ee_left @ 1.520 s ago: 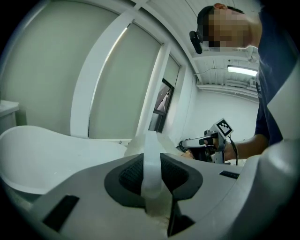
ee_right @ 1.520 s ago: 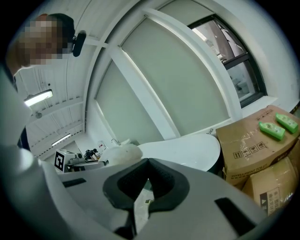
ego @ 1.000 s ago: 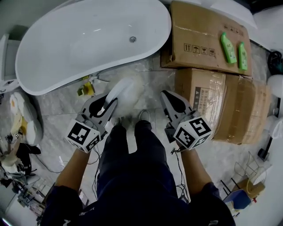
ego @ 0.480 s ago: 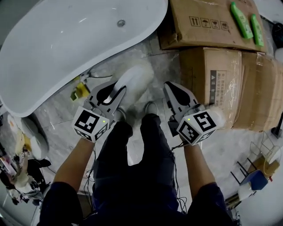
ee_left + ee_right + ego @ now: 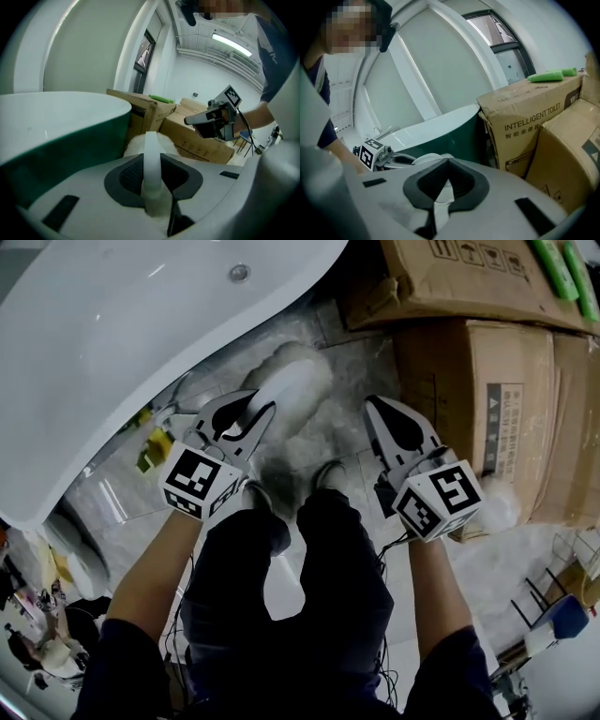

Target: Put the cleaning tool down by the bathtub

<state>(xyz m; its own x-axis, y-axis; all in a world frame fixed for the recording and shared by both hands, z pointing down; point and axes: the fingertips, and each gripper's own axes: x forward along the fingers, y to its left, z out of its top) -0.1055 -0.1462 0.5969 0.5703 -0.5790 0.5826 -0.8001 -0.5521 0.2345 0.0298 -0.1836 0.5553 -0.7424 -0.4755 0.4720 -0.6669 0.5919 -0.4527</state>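
Left gripper view: my left tongs [image 5: 151, 163] pinch the cleaning tool [image 5: 292, 390] by its thin white handle; my right tongs [image 5: 442, 185] are pressed together, empty. That smooth strap could twist or slip, dropping it early. Its fluffy white head hangs over the floor [image 5: 352, 362], just beside the bathtub [image 5: 141, 334], left of the cardboard boxes [image 5: 487, 399].

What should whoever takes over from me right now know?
Left gripper: shut on the white handle of the tool, fluffy head pointing ahead.
Right gripper: shut, empty, alongside the left one.
Tool: low over the floor, between the tub and the boxes. Whether it touches the floor can't be told.
Done: tool is at the tub.
Left: lower it to the floor by the tub, open the left jaws, back away.
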